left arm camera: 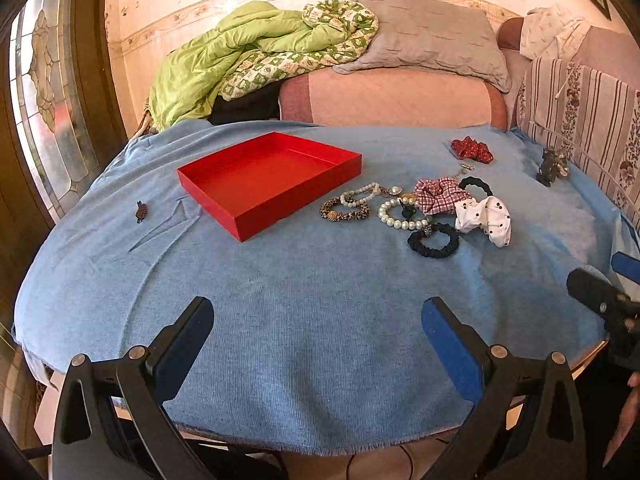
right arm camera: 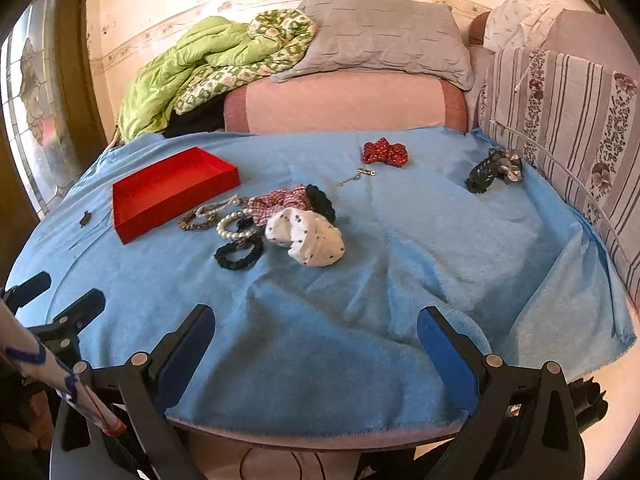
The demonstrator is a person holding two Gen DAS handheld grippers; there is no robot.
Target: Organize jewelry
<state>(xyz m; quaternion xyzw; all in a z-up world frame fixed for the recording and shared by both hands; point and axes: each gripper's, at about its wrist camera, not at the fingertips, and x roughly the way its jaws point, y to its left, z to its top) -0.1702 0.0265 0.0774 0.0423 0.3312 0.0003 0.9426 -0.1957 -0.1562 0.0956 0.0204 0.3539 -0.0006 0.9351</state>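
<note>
An empty red tray (left arm camera: 240, 184) (right arm camera: 132, 216) lies on the blue cloth (left arm camera: 304, 280) (right arm camera: 360, 280) left of centre. Right of it sits a heap: a pearl bracelet (left arm camera: 400, 220) (right arm camera: 232, 226), a leopard-print band (left arm camera: 344, 213) (right arm camera: 196, 220), a black scrunchie (left arm camera: 434, 241) (right arm camera: 239, 257), a white dotted scrunchie (left arm camera: 490, 218) (right arm camera: 310, 240), a pink checked scrunchie (left arm camera: 436, 194) (right arm camera: 280, 202). A red bow (left arm camera: 472, 149) (right arm camera: 385, 153) and a dark clip (left arm camera: 552, 168) (right arm camera: 494, 170) lie farther back. My left gripper (left arm camera: 318, 328) and right gripper (right arm camera: 316, 334) hover open over the near cloth, holding nothing.
A small brown clip (left arm camera: 140, 211) (right arm camera: 85, 219) lies alone left of the tray. A thin chain (right arm camera: 356, 176) rests behind the heap. A sofa with a green quilt (left arm camera: 248, 56), a grey pillow (left arm camera: 428, 40) and a striped cushion (right arm camera: 560, 120) borders the far and right sides.
</note>
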